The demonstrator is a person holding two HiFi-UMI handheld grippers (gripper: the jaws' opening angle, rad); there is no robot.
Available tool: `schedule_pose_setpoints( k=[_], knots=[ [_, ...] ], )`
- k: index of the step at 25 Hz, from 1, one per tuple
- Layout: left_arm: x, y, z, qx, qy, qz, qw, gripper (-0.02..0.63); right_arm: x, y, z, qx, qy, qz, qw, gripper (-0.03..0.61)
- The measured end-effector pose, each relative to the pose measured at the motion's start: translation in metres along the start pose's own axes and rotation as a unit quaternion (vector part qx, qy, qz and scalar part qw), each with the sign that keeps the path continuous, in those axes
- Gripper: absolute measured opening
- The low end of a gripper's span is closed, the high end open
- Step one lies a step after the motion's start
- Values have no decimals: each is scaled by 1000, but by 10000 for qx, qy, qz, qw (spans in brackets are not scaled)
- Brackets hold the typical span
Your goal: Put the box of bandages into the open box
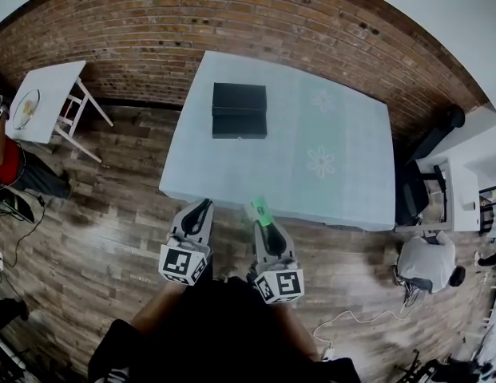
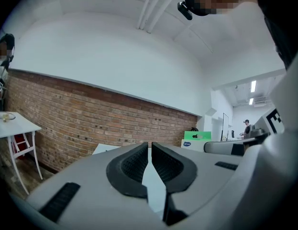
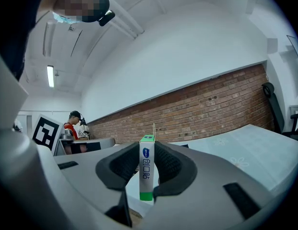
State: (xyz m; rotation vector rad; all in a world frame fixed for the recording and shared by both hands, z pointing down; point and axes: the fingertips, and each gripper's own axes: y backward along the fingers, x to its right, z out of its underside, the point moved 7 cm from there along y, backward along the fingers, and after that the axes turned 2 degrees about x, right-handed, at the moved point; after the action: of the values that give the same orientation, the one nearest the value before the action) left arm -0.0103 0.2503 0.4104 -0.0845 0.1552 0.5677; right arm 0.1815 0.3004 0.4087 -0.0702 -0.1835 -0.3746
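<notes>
The black open box (image 1: 239,110) lies on the far left part of the pale blue table (image 1: 343,182). Both grippers hover level just short of the table's near edge. My right gripper (image 1: 262,214) is shut on the box of bandages (image 1: 259,210), a slim white and green carton. In the right gripper view the carton (image 3: 147,174) stands upright, pinched between the black pads (image 3: 124,166). My left gripper (image 1: 201,207) is shut and holds nothing; its pads (image 2: 134,164) nearly touch. The carton (image 2: 197,137) also shows at the right of the left gripper view.
A brick wall (image 1: 152,30) runs behind the table. A small white side table (image 1: 48,94) with a plate stands at the left, a person in red (image 1: 6,162) beside it. Another person (image 1: 427,263) sits at the right near a white cabinet (image 1: 463,194). Cables lie on the wooden floor (image 1: 88,238).
</notes>
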Motion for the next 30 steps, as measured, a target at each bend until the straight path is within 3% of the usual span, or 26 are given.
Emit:
schedule_pose_setpoints(
  k=[20, 30],
  knots=[
    [-137, -79, -19, -90, 179, 402, 9990, 49, -30, -149, 5, -241, 40, 441, 9987, 109],
    [-167, -104, -21, -134, 269, 478, 9984, 49, -28, -187, 6, -322, 65, 517, 9981, 109]
  ],
)
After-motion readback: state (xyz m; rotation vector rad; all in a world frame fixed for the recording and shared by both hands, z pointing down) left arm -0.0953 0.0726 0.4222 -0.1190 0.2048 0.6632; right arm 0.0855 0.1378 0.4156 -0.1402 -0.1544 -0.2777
